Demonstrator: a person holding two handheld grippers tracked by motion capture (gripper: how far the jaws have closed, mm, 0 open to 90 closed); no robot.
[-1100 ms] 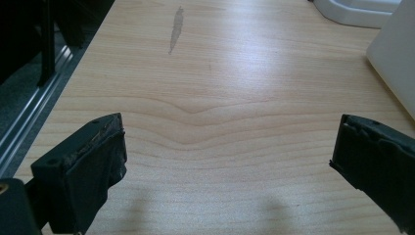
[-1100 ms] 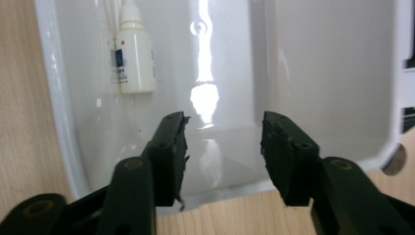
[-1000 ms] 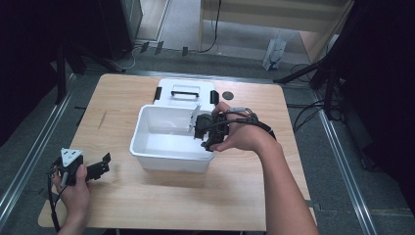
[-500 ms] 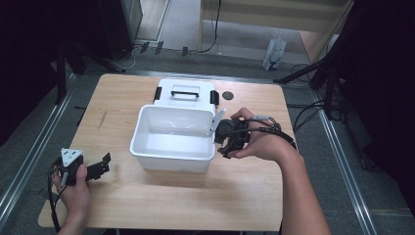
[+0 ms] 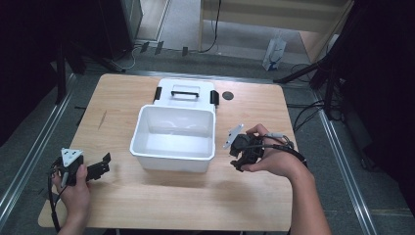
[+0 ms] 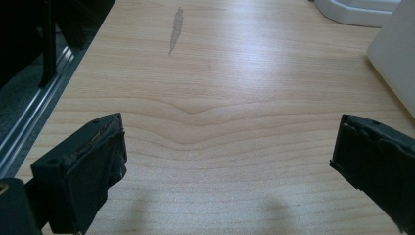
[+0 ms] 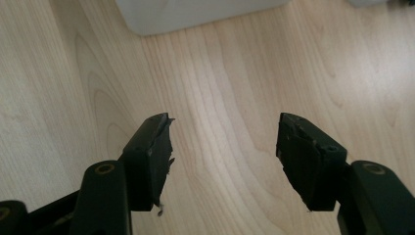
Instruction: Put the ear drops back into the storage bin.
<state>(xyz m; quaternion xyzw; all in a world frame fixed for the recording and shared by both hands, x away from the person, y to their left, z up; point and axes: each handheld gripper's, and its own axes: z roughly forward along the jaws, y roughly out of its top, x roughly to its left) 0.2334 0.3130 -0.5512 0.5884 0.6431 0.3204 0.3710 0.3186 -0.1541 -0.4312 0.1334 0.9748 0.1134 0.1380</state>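
The white bin [image 5: 173,138] is sitting near the middle of the desk [image 5: 147,205], its long axis running side to side and its open top facing up, holding nothing I can make out, with its white lid [image 5: 186,91] lying flat just behind it, handle up. The right tool [image 5: 241,157] is hovering just beside the bin's right wall, its jaws having just been opening with bare wood between them, while the left tool [image 5: 101,166] is resting low at the desk's near left corner, jaws spread wide over bare wood.

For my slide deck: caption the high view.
Two hand-held grippers, left and right, flank an empty white plastic tub on a wooden table.
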